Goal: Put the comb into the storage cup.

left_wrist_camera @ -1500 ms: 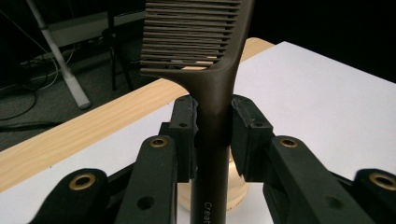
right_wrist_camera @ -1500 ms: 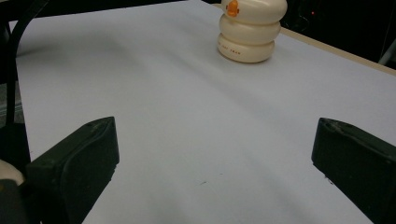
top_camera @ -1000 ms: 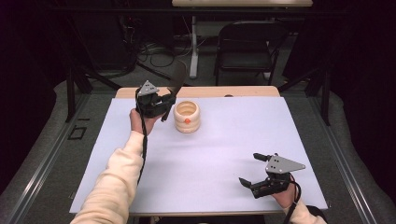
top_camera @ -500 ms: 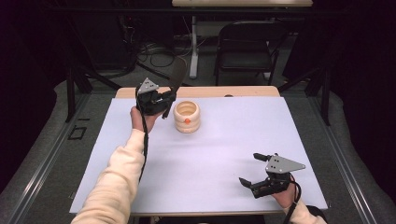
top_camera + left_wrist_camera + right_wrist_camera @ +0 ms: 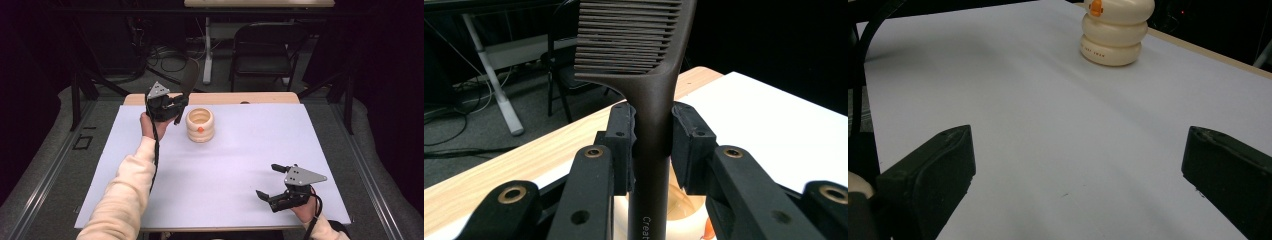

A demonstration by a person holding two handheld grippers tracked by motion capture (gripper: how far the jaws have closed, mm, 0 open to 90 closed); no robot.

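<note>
Left hand-held gripper [image 5: 651, 150] clamps the handle of a dark brown plastic comb [image 5: 644, 75], long axis upright, toothed end up, beside a cream ribbed holder [image 5: 200, 125]. Right hand-held gripper [image 5: 270, 181] wide, holding nothing.

Dark brown comb [image 5: 651, 100], cream holder [image 5: 200, 125] with orange spot

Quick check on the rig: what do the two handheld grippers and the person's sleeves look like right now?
Both grippers are black, each with two jointed jaws ending in blocky black pads. The left gripper and the right gripper each carry a grey three-cornered plate on top, and a black cable trails back from each along the forearm. Brass-coloured pivot pins show on the left jaw links. The left sleeve is pale cream; the right cuff looks dark.
</note>
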